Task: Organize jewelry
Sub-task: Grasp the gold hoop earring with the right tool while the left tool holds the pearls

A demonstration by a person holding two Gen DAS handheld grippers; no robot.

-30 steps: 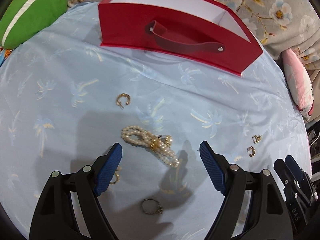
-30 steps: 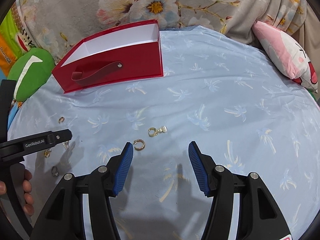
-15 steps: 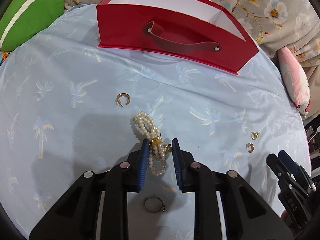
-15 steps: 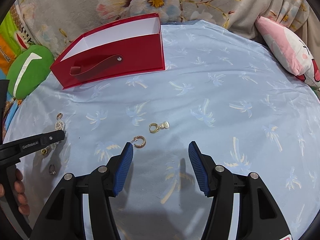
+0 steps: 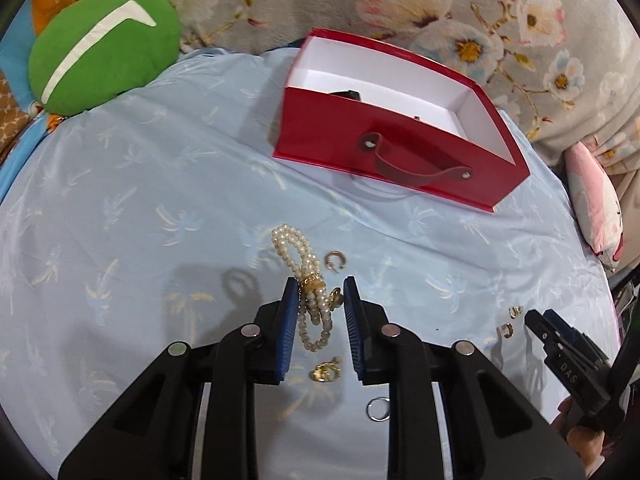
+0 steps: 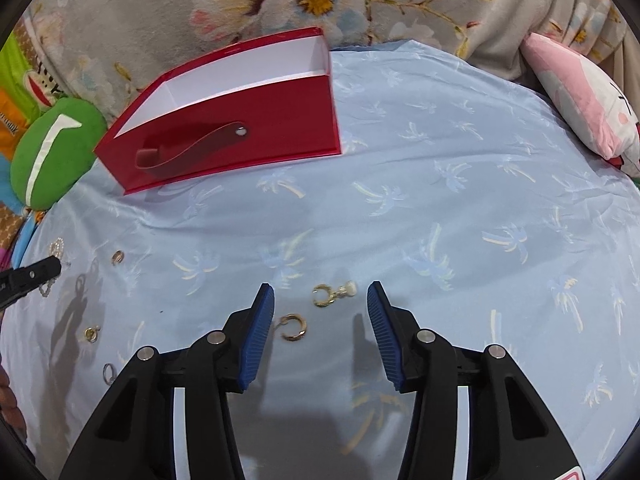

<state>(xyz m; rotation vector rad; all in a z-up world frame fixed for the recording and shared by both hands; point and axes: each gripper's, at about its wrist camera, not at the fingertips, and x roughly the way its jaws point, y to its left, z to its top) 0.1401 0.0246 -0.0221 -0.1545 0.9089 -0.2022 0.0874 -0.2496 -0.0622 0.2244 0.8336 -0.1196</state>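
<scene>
Pale blue palm-print cloth (image 6: 460, 208) spread over a soft surface, strewn with jewelry.
On it sit an open red cardboard box with a strap handle (image 5: 384, 152), a gold open-hoop earring (image 6: 294, 327), a gold hoop with a pale charm (image 6: 330, 294), a small gold hoop (image 5: 335, 260), a gold cluster ring (image 5: 326, 372) and a thin silver ring (image 5: 379, 408).

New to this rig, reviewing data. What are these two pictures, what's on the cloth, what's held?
No robot: a person holds a two-finger gripper in each hand, each with a fisheye camera looking along its fingers. One picture per wrist.

The left gripper is shut on a pearl bracelet, lifted off the blue cloth.

The right gripper holds nothing; its jaws are closing around a gold hoop, beside a charm earring.

More earrings and a ring lie loose. A red box stands open behind.
</scene>
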